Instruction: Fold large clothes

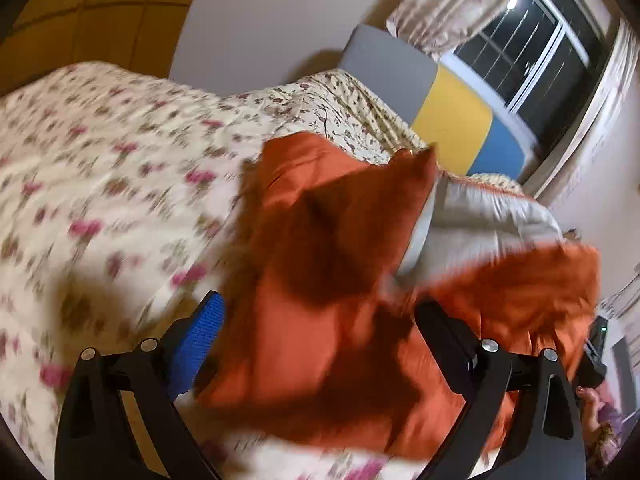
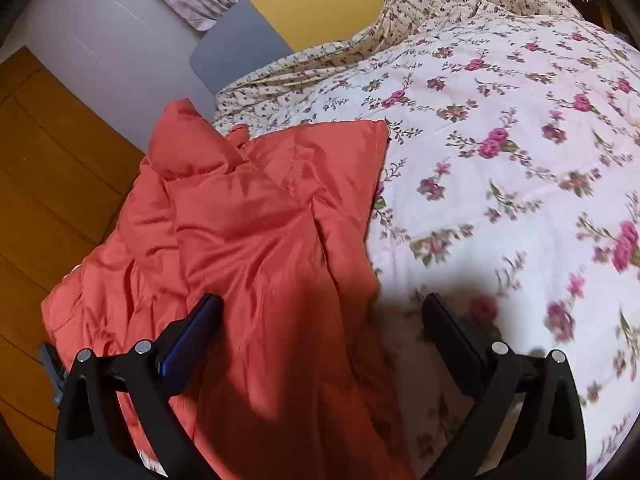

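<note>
On the bed: 1 orange padded jacket [image 2: 248, 216] lies crumpled on 1 floral quilt [image 2: 500, 128], near the bed's edge beside the wooden floor [image 2: 44, 184].
Jacket, left view: blurred, 1 flap [image 1: 344, 216] raised, grey lining [image 1: 492, 216] showing beyond it.
Left gripper [image 1: 320, 312]: 2 fingers spread wide, nothing pinched; orange cloth lies between and below them, and whether it touches the pads I cannot tell.
Right gripper [image 2: 320, 312]: 2 fingers wide apart, nothing clamped; jacket under the left finger, quilt under the right.
Pads: 1 blue pad [image 1: 200, 344] clear on the left gripper.
Headboard [image 1: 452, 120]: 3 panels, grey, yellow, blue.
Window [image 1: 536, 40]: 1, dark outside, curtains [image 1: 448, 8] beside it.
</note>
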Action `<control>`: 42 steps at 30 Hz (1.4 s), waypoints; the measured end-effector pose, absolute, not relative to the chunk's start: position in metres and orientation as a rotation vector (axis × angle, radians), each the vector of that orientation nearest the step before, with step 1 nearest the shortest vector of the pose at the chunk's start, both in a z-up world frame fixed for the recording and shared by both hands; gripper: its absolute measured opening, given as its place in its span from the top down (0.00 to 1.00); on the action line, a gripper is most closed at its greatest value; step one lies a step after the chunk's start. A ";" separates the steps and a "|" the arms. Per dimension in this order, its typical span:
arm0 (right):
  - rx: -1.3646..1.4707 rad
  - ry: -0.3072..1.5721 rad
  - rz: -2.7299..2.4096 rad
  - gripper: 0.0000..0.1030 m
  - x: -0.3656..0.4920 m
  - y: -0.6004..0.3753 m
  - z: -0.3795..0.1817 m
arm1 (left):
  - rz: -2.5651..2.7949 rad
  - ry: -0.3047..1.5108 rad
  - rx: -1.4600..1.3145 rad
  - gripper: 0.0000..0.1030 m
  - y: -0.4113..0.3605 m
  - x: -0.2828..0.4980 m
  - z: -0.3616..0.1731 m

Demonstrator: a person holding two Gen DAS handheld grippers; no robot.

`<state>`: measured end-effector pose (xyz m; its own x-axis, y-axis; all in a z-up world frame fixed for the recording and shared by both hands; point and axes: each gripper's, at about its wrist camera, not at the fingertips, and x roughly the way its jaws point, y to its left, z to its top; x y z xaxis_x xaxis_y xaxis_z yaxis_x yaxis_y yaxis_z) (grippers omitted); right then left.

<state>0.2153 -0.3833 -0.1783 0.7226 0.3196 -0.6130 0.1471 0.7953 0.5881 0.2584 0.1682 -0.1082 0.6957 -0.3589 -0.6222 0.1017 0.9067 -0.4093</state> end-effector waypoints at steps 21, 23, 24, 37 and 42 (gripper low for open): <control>0.693 0.821 0.310 0.56 0.242 -0.363 -0.196 | -0.305 0.884 -0.395 0.51 0.164 0.282 -0.139; 0.703 0.813 0.315 0.60 0.233 -0.364 -0.197 | -0.333 0.895 -0.425 0.61 0.164 0.274 -0.137; 0.709 0.812 0.316 0.61 0.227 -0.364 -0.198 | -0.340 0.895 -0.421 0.63 0.163 0.270 -0.137; 0.724 0.802 0.288 0.61 0.114 -0.373 -0.195 | -0.390 0.901 -0.410 0.65 0.150 0.161 -0.142; 0.722 0.781 0.248 0.50 0.083 -0.371 -0.195 | -0.389 0.869 -0.403 0.62 0.144 0.126 -0.144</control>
